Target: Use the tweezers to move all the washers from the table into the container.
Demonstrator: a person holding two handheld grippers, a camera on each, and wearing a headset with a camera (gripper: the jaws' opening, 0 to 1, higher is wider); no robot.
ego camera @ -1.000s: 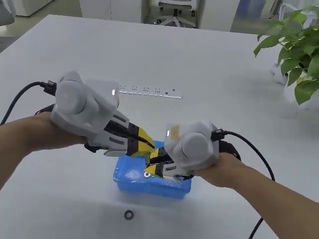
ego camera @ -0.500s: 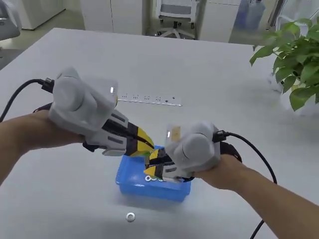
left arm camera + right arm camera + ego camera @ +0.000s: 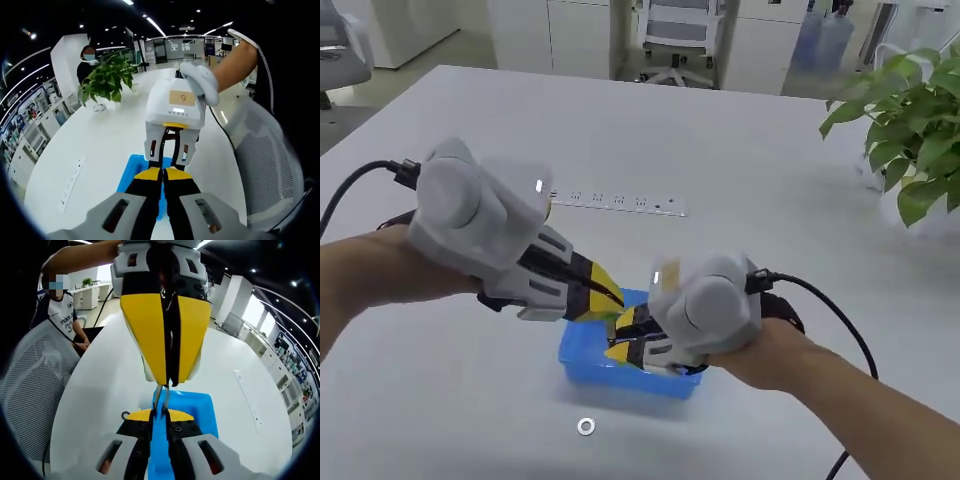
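Over the blue container (image 3: 582, 357) my two grippers meet tip to tip. The left gripper (image 3: 611, 298) comes in from the left, its yellow jaws shut on the thin metal tweezers (image 3: 161, 396), whose legs point down toward the container (image 3: 192, 407). The right gripper (image 3: 620, 346) faces it from the right, and its jaws (image 3: 159, 416) press in on the tweezers' legs. In the left gripper view the left gripper (image 3: 163, 173) touches the right one above the container (image 3: 131, 172). One washer (image 3: 585, 427) lies on the table in front of the container; the same washer (image 3: 124, 415) sits beside the right jaw.
A white power strip (image 3: 615, 203) lies on the table (image 3: 740, 180) behind the grippers. A potted plant (image 3: 910, 140) stands at the far right edge. Cables trail from both grippers. An office chair (image 3: 675, 25) stands beyond the table's far edge.
The head camera has tilted, so the whole scene has slid a little. Both grippers stay tip to tip over the container, and the right one has sunk slightly toward it.
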